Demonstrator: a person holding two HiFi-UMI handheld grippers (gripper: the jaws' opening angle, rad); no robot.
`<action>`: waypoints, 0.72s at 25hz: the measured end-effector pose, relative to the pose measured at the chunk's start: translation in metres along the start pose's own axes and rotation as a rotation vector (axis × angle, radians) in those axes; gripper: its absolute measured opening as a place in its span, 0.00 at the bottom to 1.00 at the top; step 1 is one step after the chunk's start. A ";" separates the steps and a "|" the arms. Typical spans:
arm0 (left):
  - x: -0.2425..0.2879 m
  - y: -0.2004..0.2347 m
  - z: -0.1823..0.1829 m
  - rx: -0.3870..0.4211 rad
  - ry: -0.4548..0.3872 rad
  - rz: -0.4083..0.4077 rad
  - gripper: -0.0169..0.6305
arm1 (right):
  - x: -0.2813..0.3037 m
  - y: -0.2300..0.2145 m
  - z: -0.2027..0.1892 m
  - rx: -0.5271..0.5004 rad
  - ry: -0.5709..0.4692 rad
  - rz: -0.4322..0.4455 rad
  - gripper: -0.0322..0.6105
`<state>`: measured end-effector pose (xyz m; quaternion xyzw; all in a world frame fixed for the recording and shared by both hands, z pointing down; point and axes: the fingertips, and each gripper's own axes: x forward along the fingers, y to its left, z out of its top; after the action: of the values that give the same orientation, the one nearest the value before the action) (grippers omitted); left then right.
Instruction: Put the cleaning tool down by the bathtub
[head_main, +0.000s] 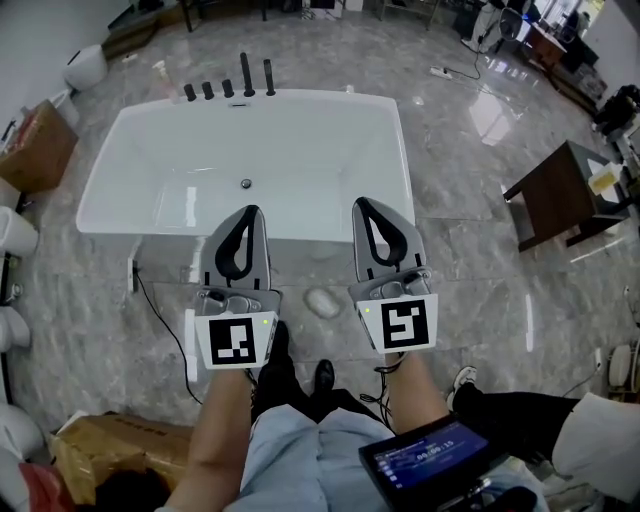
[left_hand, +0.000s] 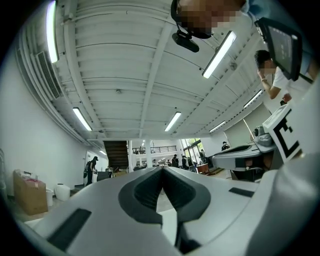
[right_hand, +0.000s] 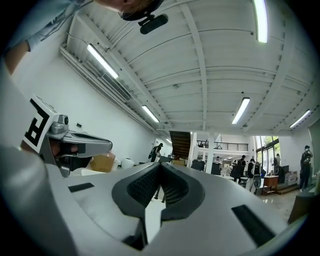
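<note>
Apparently, the task is close to its end. In the head view a white bathtub (head_main: 290, 140) is seen from above, with dark taps (head_main: 228, 86) at its far rim. A small pale oval, judged to be the cleaning tool (head_main: 322, 301), lies on the floor (head_main: 470, 260) just beside the near wall of the bathtub and apart from both claws. The left gripper (head_main: 250, 213) and the right gripper (head_main: 362, 204) are held side by side over that near wall. Nothing is carried by them, probably because the tool is set down.

In the left gripper view the jaws of the left gripper (left_hand: 162, 170) are seen pressed together, and nothing is held between them. The camera is tilted upward, so ceiling lamps (left_hand: 220, 52) and a far hall are shown, with the right gripper (left_hand: 250, 160) at the side. The tool on the floor is not shown there.

In the right gripper view the jaws of the right gripper (right_hand: 161, 166) are also closed on nothing. The left gripper (right_hand: 70, 140) is seen beside it. Only the head view gives the place of the tool by the bathtub.
</note>
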<state>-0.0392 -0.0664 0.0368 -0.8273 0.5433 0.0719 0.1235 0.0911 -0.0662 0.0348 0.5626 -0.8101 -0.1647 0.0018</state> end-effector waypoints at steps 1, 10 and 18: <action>-0.002 -0.001 0.004 0.005 -0.004 -0.001 0.05 | -0.001 0.000 0.004 -0.001 -0.005 -0.004 0.07; -0.015 -0.006 0.032 0.027 -0.044 0.004 0.05 | -0.015 0.006 0.023 0.004 -0.033 0.003 0.07; -0.015 -0.011 0.045 0.033 -0.065 0.007 0.05 | -0.019 0.006 0.033 0.011 -0.051 0.010 0.07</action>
<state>-0.0342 -0.0366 -0.0009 -0.8204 0.5431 0.0899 0.1545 0.0864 -0.0378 0.0092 0.5543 -0.8135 -0.1744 -0.0214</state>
